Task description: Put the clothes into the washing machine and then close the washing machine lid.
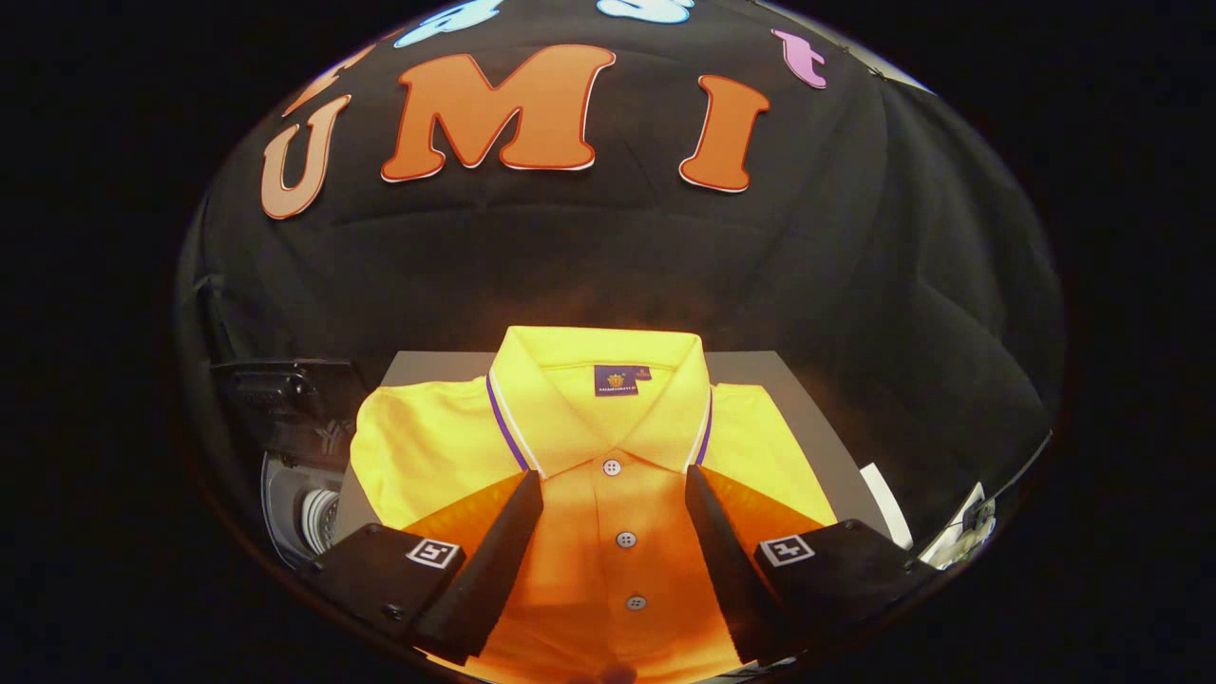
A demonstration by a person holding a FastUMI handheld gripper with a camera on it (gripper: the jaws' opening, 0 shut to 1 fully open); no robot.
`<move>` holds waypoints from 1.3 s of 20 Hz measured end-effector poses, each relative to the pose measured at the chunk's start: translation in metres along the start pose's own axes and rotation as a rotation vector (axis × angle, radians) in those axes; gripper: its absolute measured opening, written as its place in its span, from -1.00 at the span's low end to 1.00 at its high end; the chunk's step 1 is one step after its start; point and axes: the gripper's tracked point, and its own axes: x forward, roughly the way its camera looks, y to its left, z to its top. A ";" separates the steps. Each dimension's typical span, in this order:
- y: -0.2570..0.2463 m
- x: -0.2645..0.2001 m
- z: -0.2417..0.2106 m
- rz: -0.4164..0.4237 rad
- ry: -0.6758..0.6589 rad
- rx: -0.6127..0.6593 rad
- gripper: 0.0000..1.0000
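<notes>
One yellow polo shirt [608,446] lies folded and flat on a grey board [807,399] in the middle and lower part of the picture, with its collar [598,380] pointing away toward the black cloth wall. The gripper [613,489] hangs just over the shirt with its two fingers spread wide apart. The row of small buttons [624,539] runs down between them, and the fingers are not squeezing anything. I cannot tell if the tips touch the cloth or sit just above it. At the lower left of the picture, beside the board, is the washing machine [299,484]. Its lid [275,389] looks lifted, and a bit of the shiny drum [318,518] shows inside. A small white thing [883,513] sits at the lower right, next to the board. The shirt looks soft, light and floppy, not stiff and not easy to break. It will likely bend and hang down when lifted, and the neat fold will probably come undone. A good place to pinch may be the thick part near the collar and the button strip, where there are more layers of cloth to grab. A thin pinch on one layer could slip out. The shirt is not in the machine yet, so the job looks like it is near the start.
</notes>
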 end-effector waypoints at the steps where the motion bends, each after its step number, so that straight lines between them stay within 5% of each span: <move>1: -0.001 0.001 0.000 0.004 0.002 0.013 0.97; 7: -0.003 0.006 -0.008 0.051 0.053 0.162 0.97; 17: 0.000 0.009 -0.009 0.093 0.072 0.122 0.77; 21: 0.001 0.012 -0.006 0.089 0.045 0.093 -0.10; 22: 0.001 0.011 -0.007 0.087 0.041 0.084 -0.48; 24: 0.002 0.011 -0.006 0.091 0.032 0.082 -0.75; 26: 0.002 0.010 -0.005 0.090 0.002 0.146 -0.75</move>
